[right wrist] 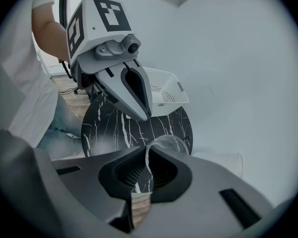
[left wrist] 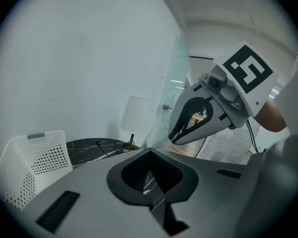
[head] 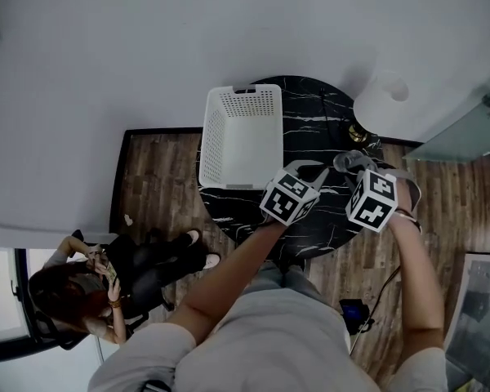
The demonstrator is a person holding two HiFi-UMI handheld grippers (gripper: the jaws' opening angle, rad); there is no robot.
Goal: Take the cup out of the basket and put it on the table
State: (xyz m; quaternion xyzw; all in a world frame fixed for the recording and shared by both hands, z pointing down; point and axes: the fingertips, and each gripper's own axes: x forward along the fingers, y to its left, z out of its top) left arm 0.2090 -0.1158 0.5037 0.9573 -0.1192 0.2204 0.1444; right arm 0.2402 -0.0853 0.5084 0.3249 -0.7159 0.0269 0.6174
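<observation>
My right gripper (right wrist: 148, 167) is shut on the rim of a clear glass cup (right wrist: 165, 145), which it holds above the black marble round table (right wrist: 114, 128). In the head view the cup (head: 349, 161) hangs at the right gripper (head: 353, 167) over the table's right edge (head: 310, 113). The white perforated basket (head: 220, 137) stands on the table's left part, and its inside looks empty. My left gripper (head: 313, 170) hovers just left of the right one, shut with nothing between its jaws (left wrist: 151, 182). The basket (left wrist: 35, 167) lies to its left.
A white lamp (head: 384, 96) with a brass foot stands at the table's far right edge. A glass panel (head: 465, 133) is at the right. A person (head: 106, 284) sits on the wooden floor to the left of the table.
</observation>
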